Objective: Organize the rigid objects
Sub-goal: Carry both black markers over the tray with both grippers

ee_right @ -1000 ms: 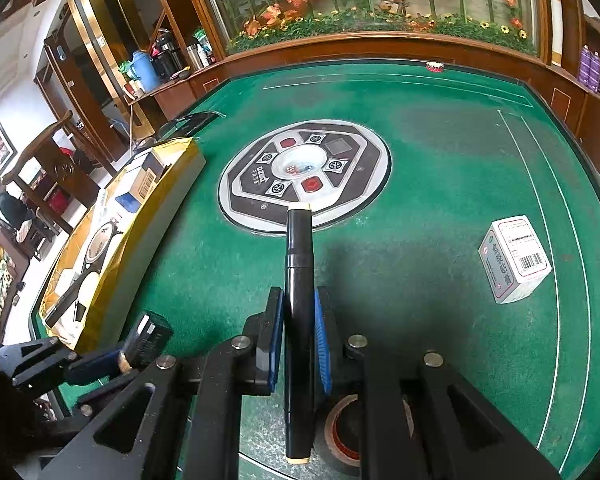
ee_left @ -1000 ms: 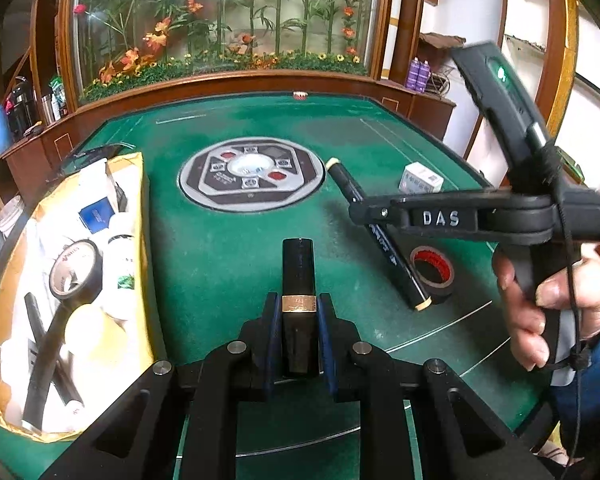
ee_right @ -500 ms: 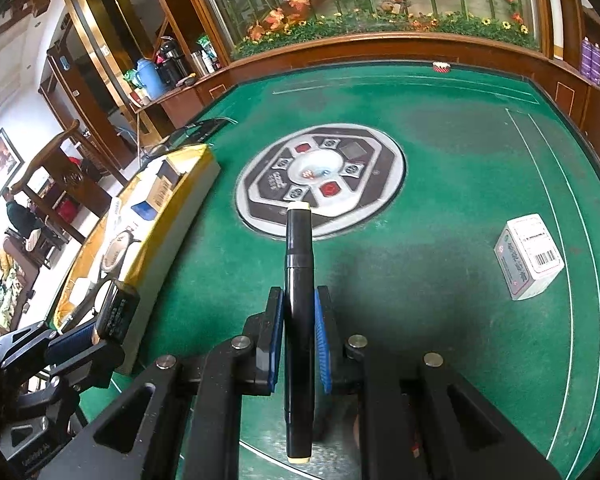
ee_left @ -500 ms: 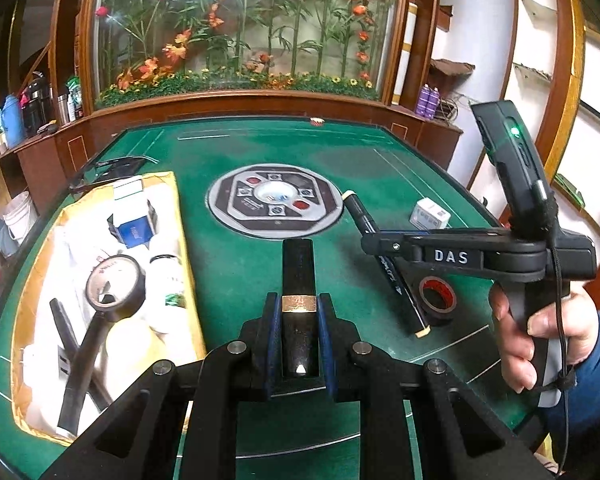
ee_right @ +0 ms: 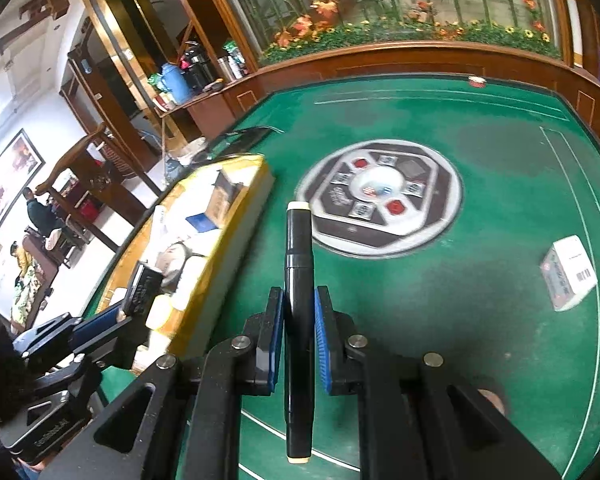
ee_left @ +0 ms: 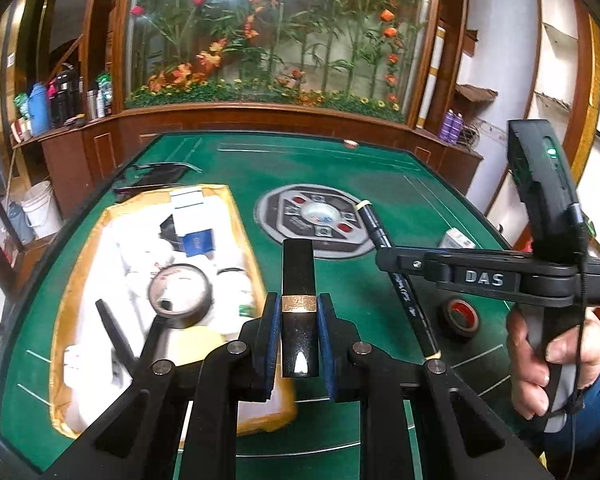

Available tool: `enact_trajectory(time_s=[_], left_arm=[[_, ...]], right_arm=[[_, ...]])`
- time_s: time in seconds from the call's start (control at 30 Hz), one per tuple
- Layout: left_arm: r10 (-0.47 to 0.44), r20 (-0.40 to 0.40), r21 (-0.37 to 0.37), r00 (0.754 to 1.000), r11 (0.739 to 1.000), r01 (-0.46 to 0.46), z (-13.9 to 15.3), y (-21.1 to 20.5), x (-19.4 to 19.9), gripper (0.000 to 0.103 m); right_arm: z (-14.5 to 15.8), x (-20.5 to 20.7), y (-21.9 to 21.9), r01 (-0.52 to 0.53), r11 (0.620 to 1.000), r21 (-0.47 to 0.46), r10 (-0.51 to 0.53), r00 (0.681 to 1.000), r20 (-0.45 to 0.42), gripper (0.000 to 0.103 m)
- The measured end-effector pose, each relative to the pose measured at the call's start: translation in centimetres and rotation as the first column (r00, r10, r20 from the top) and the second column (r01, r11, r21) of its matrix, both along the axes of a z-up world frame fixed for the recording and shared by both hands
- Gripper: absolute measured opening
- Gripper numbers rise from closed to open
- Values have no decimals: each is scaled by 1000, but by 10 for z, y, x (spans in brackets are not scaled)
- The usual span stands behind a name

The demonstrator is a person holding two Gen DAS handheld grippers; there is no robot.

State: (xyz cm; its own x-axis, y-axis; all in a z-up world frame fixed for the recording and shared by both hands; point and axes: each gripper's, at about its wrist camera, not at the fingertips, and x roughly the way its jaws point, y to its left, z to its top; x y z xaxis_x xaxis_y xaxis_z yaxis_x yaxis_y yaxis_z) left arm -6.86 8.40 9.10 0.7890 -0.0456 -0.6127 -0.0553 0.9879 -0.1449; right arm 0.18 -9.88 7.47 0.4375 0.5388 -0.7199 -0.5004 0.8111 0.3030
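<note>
My left gripper (ee_left: 298, 312) is shut on a black lipstick tube with a gold band (ee_left: 298, 272), held above the green table just right of the yellow-rimmed tray (ee_left: 236, 240). My right gripper (ee_right: 298, 308) is shut on a black marker with cream ends (ee_right: 298, 248), which points toward the table's centre. In the left wrist view the right gripper (ee_left: 384, 258) comes in from the right with the marker (ee_left: 404, 292) slanting down through it. In the right wrist view the left gripper (ee_right: 128, 304) and the lipstick (ee_right: 144, 284) hang over the near end of the tray (ee_right: 236, 216).
The tray holds a black tape roll (ee_left: 180, 296), white bottles and small boxes. On the felt lie a red-cored tape roll (ee_left: 460, 314) and a white carton (ee_right: 568, 276). A round control panel (ee_right: 380, 196) marks the middle. A person's hand (ee_left: 540, 360) grips the right handle.
Both grippers have moved left toward the tray and risen a little, each still holding its object. The tray now fills more of both views.
</note>
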Motion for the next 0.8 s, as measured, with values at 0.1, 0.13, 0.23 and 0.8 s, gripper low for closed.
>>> enact_trajectory(time_s=[0.1,0.13,0.23,0.8], left_arm=[[41,4,-8,999,999,-41,0,18,-4,18],[59,3,-11,998,998,-59,-1,25,-5,18],[109,2,-26,994,994,-109,-4,46,-9,18],[271,-90,-59,958,959,-276,-48,117,-6,18]], right_arm=[[9,-5,14,-22,1000,17,22,1000,7,14],[12,-7,20,-30,999,21,30,999,12,14],[19,-12,39,-59,997,41,58,998,16,14],[-12,-25,156,-149,989,8,149,987,-55,14]])
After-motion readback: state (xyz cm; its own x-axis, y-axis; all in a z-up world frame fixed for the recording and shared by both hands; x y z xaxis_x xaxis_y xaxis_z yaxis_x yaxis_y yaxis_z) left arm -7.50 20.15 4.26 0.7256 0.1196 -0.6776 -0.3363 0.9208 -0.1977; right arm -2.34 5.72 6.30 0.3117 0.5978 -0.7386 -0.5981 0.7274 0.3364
